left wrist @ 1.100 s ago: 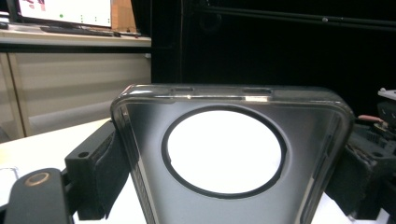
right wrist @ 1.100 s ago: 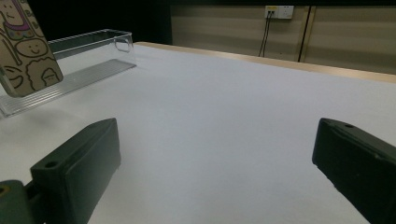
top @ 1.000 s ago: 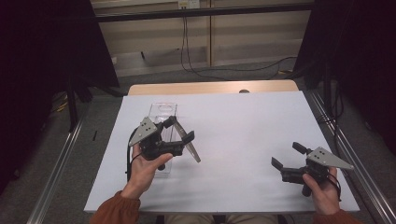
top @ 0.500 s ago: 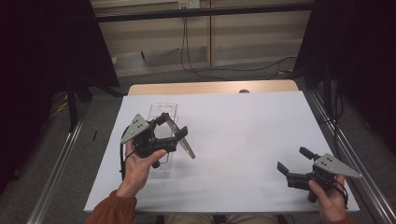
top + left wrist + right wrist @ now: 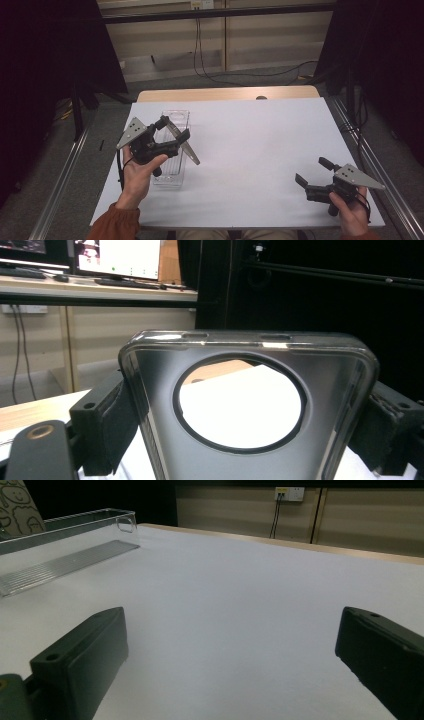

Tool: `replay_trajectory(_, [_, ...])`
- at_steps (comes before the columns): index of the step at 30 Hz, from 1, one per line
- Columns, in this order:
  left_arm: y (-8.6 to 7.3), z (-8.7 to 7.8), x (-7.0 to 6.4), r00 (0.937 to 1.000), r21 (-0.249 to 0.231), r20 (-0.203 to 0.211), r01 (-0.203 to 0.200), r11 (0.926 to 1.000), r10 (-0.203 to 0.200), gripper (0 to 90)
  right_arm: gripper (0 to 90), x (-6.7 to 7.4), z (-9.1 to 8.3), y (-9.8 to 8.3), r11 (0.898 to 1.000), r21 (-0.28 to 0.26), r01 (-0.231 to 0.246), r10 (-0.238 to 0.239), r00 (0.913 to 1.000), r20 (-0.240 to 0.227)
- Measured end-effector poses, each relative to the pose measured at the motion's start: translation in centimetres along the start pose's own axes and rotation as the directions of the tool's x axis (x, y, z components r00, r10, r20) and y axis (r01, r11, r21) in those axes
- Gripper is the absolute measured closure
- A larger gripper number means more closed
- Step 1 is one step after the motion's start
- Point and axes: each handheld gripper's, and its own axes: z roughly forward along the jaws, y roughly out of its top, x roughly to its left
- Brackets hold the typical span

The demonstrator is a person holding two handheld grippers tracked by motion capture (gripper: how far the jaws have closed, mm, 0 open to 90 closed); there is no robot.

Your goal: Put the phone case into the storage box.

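High view: the left gripper (image 5: 172,136) is held up above the left part of the white desk (image 5: 260,145), over a clear plastic tray (image 5: 172,170) that lies on the desk surface. A phone case (image 5: 186,146), dark and partly transparent, is grasped between its jaws and is seen tilted, with one end pointing down toward the right of the tray. In the left gripper view the phone case (image 5: 245,440) is pressed from both sides by the two black pads (image 5: 107,427), and a large round camera opening is seen in its upper part, through which the white desk is visible.

The right gripper (image 5: 311,176) is held low near the front right corner of the desk, well apart from the tray and the case. In the right gripper view its jaws are spread wide with nothing between them, and the clear plastic tray (image 5: 70,540) is seen far off at the upper left.
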Motion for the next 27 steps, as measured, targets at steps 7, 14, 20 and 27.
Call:
replay_trajectory(7, [0.8, -0.7, 0.4, 0.9994, -0.003, -0.027, -0.02, 0.9998, 0.02, 12.7, 0.1, 0.0, 0.0, 0.0, 1.0, -0.001, -0.005, 0.005, 1.0, -0.008])
replay_trajectory(14, [1.4, -0.7, 0.9, 0.9978, -0.019, -0.065, -0.009, 0.9998, 0.008, 12.7, 0.1, 0.0, 0.1, 0.0, 1.0, 0.0, 0.003, -0.003, 1.0, -0.008])
replay_trajectory(20, [1.7, -0.6, 1.6, 0.9962, -0.016, -0.086, -0.008, 0.9998, 0.007, 12.6, 0.0, 0.0, 0.1, 0.0, 1.0, 0.0, 0.004, -0.004, 0.9999, -0.012])
replay_trajectory(27, [2.1, -0.4, 2.5, 0.9918, -0.02, -0.124, -0.035, 0.9992, 0.032, 12.6, 0.0, 0.0, 0.1, 0.0, 1.0, -0.004, 0.003, -0.003, 1.0, -0.003])
